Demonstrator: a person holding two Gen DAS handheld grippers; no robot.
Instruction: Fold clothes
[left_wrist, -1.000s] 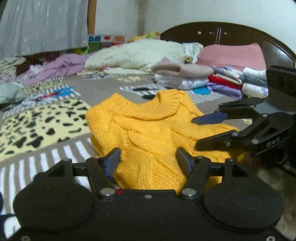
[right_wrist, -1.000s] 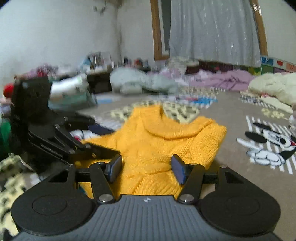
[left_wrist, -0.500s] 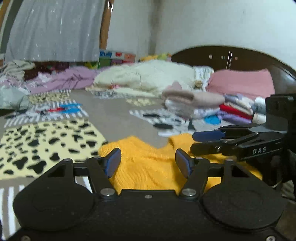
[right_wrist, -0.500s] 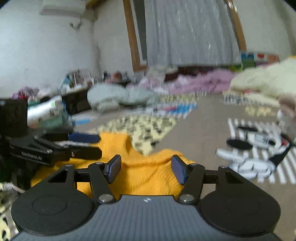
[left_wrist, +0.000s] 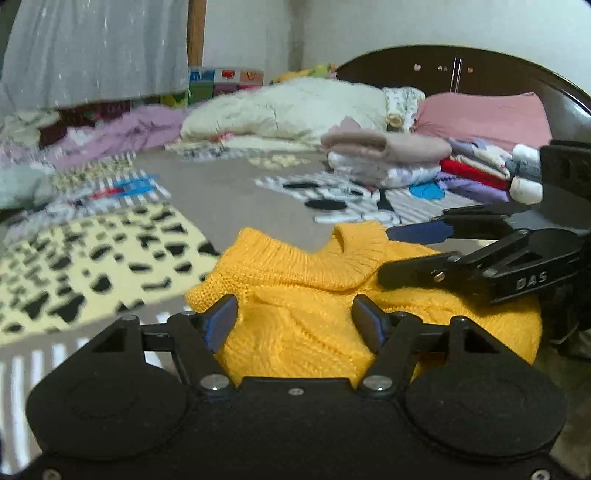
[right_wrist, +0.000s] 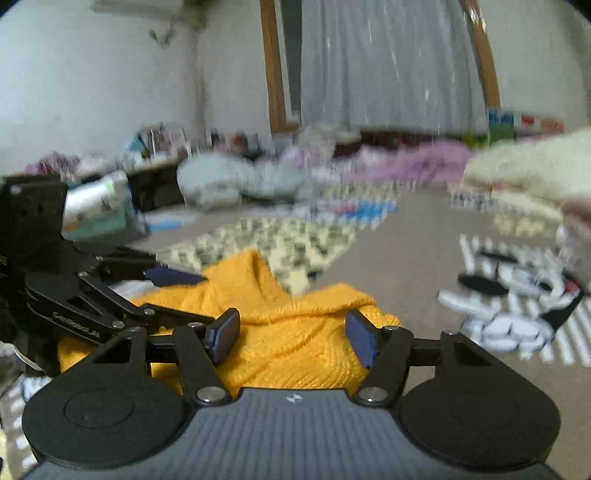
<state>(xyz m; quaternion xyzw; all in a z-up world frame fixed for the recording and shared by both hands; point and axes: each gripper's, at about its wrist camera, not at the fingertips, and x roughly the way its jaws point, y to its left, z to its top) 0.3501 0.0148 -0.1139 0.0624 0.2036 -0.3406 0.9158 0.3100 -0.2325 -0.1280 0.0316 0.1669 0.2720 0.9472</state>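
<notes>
A yellow cable-knit sweater lies folded in a thick bundle on the bed, collar toward the far side. My left gripper hovers open at its near edge, blue pads wide apart with knit showing between them. My right gripper reaches in from the right, open, one finger above the other over the sweater's right shoulder. In the right wrist view the sweater fills the centre. My right gripper stands open over it there, and my left gripper comes in open from the left.
A stack of folded clothes and a pink pillow sit by the dark headboard. A cream quilt and purple cloth lie farther back. The bedspread shows leopard spots and a cartoon print.
Half a second ago both views had tipped up, showing less of the sweater. Both grippers have since come back down over it, still open. The sweater itself stays in place.
</notes>
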